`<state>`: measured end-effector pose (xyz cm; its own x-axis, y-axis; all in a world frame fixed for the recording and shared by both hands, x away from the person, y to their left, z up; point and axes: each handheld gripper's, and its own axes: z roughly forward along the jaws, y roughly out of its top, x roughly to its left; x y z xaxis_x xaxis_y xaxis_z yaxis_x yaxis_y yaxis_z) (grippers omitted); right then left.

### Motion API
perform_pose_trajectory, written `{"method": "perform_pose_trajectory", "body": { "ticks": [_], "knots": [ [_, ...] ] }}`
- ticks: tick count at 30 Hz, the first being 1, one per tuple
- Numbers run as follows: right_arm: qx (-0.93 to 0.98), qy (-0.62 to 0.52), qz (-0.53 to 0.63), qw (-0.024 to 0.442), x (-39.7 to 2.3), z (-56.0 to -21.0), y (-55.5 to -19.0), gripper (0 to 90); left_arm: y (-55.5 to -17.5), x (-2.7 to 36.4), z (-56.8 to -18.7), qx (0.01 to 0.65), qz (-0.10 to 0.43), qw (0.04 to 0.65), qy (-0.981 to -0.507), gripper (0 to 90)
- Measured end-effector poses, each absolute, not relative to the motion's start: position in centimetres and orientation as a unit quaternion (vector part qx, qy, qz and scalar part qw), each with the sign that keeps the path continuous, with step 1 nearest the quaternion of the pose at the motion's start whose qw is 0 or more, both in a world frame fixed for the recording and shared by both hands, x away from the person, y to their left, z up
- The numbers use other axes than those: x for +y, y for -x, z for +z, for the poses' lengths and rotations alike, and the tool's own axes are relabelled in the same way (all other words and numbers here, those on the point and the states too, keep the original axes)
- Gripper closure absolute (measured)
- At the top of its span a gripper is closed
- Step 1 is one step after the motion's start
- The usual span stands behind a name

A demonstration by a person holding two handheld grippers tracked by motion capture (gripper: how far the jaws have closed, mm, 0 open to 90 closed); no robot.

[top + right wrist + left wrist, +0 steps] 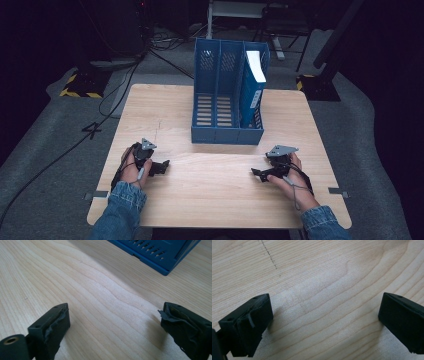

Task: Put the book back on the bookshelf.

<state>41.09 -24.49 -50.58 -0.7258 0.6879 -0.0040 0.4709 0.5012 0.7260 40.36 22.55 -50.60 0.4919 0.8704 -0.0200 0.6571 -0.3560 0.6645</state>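
While both hands rest low on the tabletop [220, 200], the high view sets out the layout: the left claw [162, 166] lies near the left edge and points toward the middle, the right claw [257, 174] lies near the right edge and points back at it, and the blue file rack [227, 95] stands upright beyond them, about midway between the two. A blue-and-white folder [252, 85] stands on edge in the rack's right-hand compartment (its white spine rising above the rim), with its long axis running away from the person. Judged from this layout, the right claw is the nearer of the two to that folder, which lies forward of it and slightly inward.

Left claw view: the left claw [325, 322] is released, its jaws standing wide apart with bare wood grain between them; a faint dotted pencil line crosses the tabletop [324, 277] at the upper left.

Right claw view: the right claw [113, 327] is likewise released, jaws spread and nothing between them. A lower corner of the rack [160, 255] sits ahead and to the upper right, well apart from the jaws, so any reach for the folder would, in this estimate, call for the claw to rise and swing forward first.
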Motion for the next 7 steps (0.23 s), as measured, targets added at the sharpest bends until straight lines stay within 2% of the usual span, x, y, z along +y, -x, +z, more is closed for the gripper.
{"method": "perform_pose_trajectory", "body": {
  "ticks": [7],
  "knots": [
    [0.853,-0.34,0.365,0.15,-24.46,-50.6,-41.08,8.2,-40.35,22.53,-50.6,0.475,0.171,0.312,-0.805,0.1]
  ]
}}
